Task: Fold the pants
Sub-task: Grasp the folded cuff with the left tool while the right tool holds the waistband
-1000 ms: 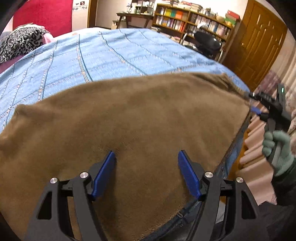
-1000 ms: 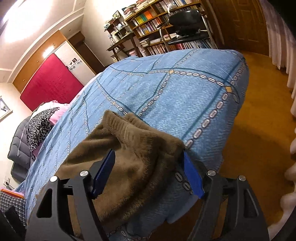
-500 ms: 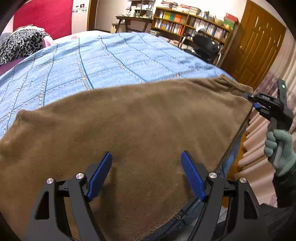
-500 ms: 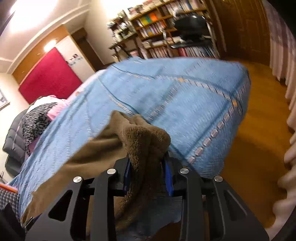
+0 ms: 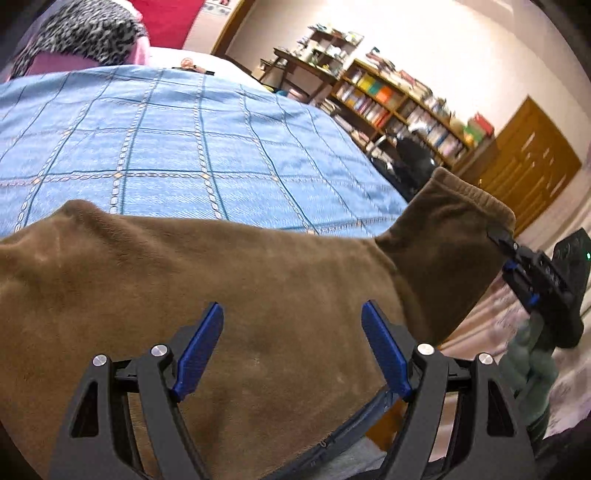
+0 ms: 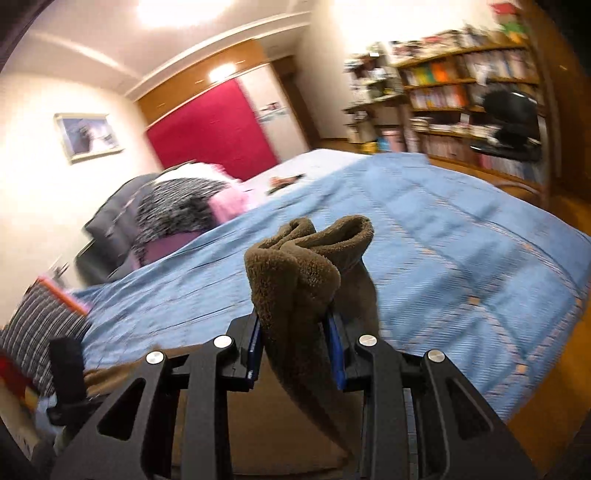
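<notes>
No legible writing from where I sit: the book spines on the bookshelf are colour blocks only, and the framed picture on the wall is blurred.

Landmark: the bed, with a blue quilted cover crossed by chain-pattern lines. The pants, brown fleece with a soft nap, lie across its near edge. A leopard-print cloth and pink fabric lie at the bed's far end; a black office chair stands beyond it by the shelves.

My left gripper hovers over the pants, its jaws spread and just been widening, blue pads not pressing the cloth.

My right gripper has just clamped down and pinches a bunched, ribbed end of the pants, lifted above the bed. In the left view it sits off the bed's right corner, gloved hand beneath.
</notes>
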Demonstrator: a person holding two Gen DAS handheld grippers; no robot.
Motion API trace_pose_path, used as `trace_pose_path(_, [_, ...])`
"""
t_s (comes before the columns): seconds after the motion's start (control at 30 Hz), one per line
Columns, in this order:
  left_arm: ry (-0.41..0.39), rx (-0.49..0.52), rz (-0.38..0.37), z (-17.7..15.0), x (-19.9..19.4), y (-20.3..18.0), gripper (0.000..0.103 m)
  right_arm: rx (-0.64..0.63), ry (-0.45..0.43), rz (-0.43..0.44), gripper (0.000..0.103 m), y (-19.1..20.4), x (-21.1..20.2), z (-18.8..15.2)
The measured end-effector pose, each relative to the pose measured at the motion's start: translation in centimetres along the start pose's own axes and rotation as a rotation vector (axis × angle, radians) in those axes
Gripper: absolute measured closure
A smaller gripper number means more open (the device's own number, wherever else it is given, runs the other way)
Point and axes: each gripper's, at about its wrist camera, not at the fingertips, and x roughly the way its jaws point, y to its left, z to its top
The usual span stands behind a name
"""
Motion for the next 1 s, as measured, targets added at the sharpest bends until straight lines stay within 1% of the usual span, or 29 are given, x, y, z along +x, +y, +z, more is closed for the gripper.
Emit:
trace_pose_path(0.07, [-0.020, -0.033, -0.016, 0.0, -0.8, 0.9, 0.024, -0.035, 0.026, 0.039, 0.073, 2.3, 1.1, -0.4])
trace_pose_path(0.1, [-0.028, -0.050, -0.025, 0.0, -1.2, 1.3, 0.024, -0.059, 0.053, 0.067, 0.073, 3.7, 1.9, -0.9])
trace_pose_path(0.2, [-0.042, -0.099, -0.047, -0.2, -2.1, 2.7, 0.024, -0.122, 0.121, 0.115, 0.073, 7.1, 3.9, -2.6])
trace_pose_path(0.33, [-0.059, -0.144, -0.045, -0.6, -3.1, 4.5, 0.023, -0.194, 0.202, 0.148, 0.073, 10.3, 6.2, -5.2])
trace_pose_path(0.43, [-0.066, -0.172, -0.052, -1.0, -3.7, 5.6, 0.023, -0.236, 0.253, 0.151, 0.073, 11.6, 7.7, -7.1])
trace_pose_path(0.53, [-0.065, -0.211, -0.079, -1.2, -4.0, 6.7, 0.023, -0.289, 0.296, 0.151, 0.073, 12.7, 8.9, -8.7])
trace_pose_path(0.6, [-0.057, -0.242, -0.101, -1.3, -4.0, 7.3, 0.023, -0.316, 0.321, 0.160, 0.073, 13.0, 9.4, -9.6])
trace_pose_path(0.7, [-0.043, -0.261, -0.118, -1.3, -3.6, 7.6, 0.023, -0.365, 0.373, 0.188, 0.073, 13.4, 10.1, -11.5])
trace_pose_path(0.73, [-0.040, -0.263, -0.122, -1.3, -3.5, 7.6, 0.023, -0.389, 0.393, 0.200, 0.070, 13.7, 10.3, -12.2])
trace_pose_path(0.8, [-0.023, -0.262, -0.132, -1.3, -3.2, 7.3, 0.023, -0.441, 0.427, 0.213, 0.069, 14.3, 10.6, -13.5])
trace_pose_path(0.83, [-0.017, -0.258, -0.134, -1.3, -3.1, 7.1, 0.023, -0.468, 0.452, 0.227, 0.063, 14.6, 10.7, -14.3])
trace_pose_path(0.87, [-0.008, -0.249, -0.137, -1.3, -2.9, 6.9, 0.020, -0.473, 0.468, 0.252, 0.058, 14.7, 10.8, -14.7])
trace_pose_path(0.9, [0.001, -0.241, -0.140, -1.3, -2.7, 6.7, 0.019, -0.466, 0.488, 0.301, 0.050, 14.8, 10.8, -15.1])
trace_pose_path(0.93, [0.009, -0.237, -0.141, -1.1, -2.4, 6.6, 0.019, -0.462, 0.504, 0.335, 0.045, 15.0, 10.7, -15.2])
trace_pose_path(1.0, [0.032, -0.232, -0.139, -1.0, -1.8, 6.4, 0.019, -0.487, 0.507, 0.361, 0.039, 15.4, 10.5, -15.7])
